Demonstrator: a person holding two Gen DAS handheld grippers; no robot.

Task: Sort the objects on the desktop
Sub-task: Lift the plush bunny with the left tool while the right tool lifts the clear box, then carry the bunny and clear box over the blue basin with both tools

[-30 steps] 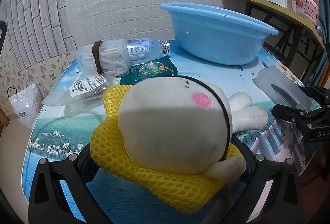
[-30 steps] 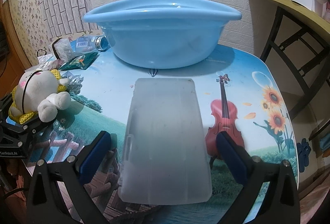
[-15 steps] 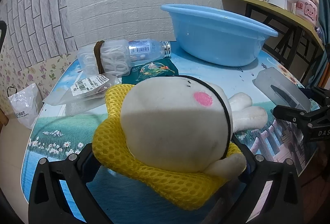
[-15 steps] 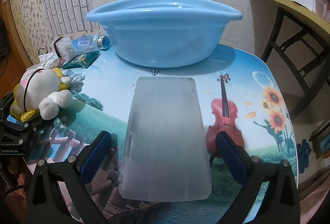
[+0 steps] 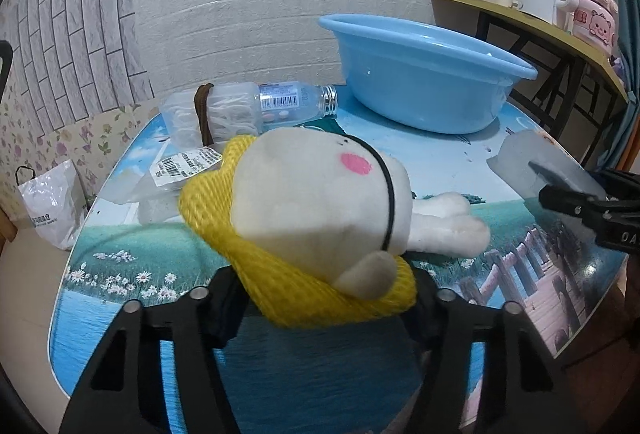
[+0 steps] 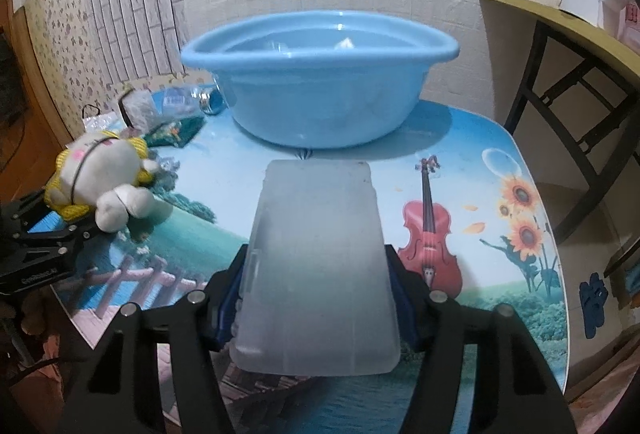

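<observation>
While angled downward, left gripper [image 5: 326, 310] closes on plush rabbit [image 5: 320, 206]; right gripper [image 6: 316, 310] closes on frosted box [image 6: 318, 266].

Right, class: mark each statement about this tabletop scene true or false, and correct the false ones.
1. The plush toy wears a yellow mesh covering. True.
2. The frosted plastic box lies inside the blue basin. False: it lies on the table in front of the basin, between the closing fingers of the right claw.
3. The clear bottle lies on its side. True.
4. The left claw is closing around the bottle. False: the plush toy is between its fingers.
5. A violin is pictured on the table. True.
6. The basin is red. False: it is blue.
</observation>
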